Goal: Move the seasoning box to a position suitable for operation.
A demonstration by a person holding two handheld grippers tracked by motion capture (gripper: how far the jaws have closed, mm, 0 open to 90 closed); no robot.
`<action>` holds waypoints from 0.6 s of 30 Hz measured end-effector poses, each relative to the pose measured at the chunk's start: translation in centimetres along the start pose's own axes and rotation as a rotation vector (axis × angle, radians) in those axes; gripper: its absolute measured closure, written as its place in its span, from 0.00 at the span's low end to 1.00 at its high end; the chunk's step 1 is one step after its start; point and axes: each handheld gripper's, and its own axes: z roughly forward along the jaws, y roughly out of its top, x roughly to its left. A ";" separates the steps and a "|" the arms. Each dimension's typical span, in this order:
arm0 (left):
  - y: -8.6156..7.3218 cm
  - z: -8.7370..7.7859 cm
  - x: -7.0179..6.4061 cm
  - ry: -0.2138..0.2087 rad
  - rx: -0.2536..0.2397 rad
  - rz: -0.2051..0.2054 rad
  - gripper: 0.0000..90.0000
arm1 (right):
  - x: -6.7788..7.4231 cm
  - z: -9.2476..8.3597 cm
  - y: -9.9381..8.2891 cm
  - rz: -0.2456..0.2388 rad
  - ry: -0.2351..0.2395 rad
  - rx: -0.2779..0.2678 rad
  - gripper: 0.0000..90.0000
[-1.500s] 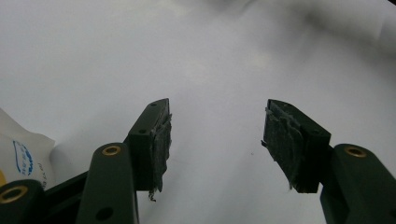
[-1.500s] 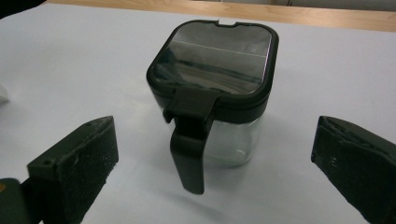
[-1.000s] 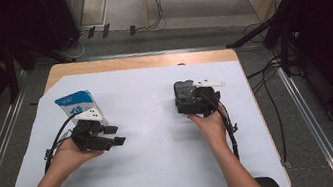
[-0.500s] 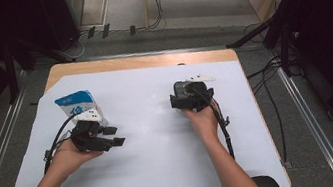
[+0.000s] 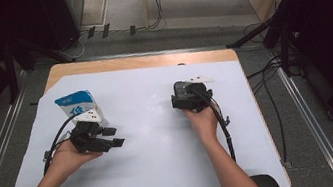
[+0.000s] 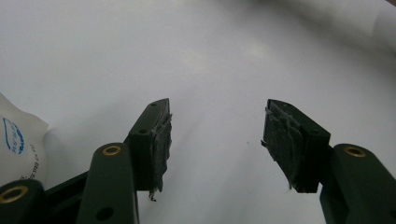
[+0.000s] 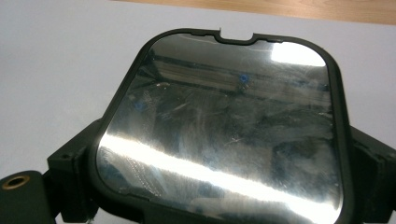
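The bench (image 5: 139, 63) has a pale wood top with a matt finish, covered by a sheet of smooth white paper (image 5: 163, 149) with a faint sheen. The packet (image 5: 78, 106) beside the left gripper (image 6: 215, 135) looks like glossy blue and white plastic film. That gripper's jaws are matt black plastic with brass-coloured rivets and rough, frayed grey pads (image 6: 286, 140). The right gripper (image 5: 190, 97) holds a mirror (image 7: 224, 130), its surface glossy, reflective and smeared, inside a smooth black plastic frame.
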 end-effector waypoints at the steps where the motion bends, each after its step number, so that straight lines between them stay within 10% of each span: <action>1: 0.0 0.0 0.0 0.002 0.003 0.002 0.48 | 0.0 0.0 0.0 0.001 0.000 0.000 0.08; 18: 0.0 0.0 0.0 0.001 0.003 0.001 0.48 | -0.3 -0.5 0.2 -0.063 -0.008 -0.016 0.18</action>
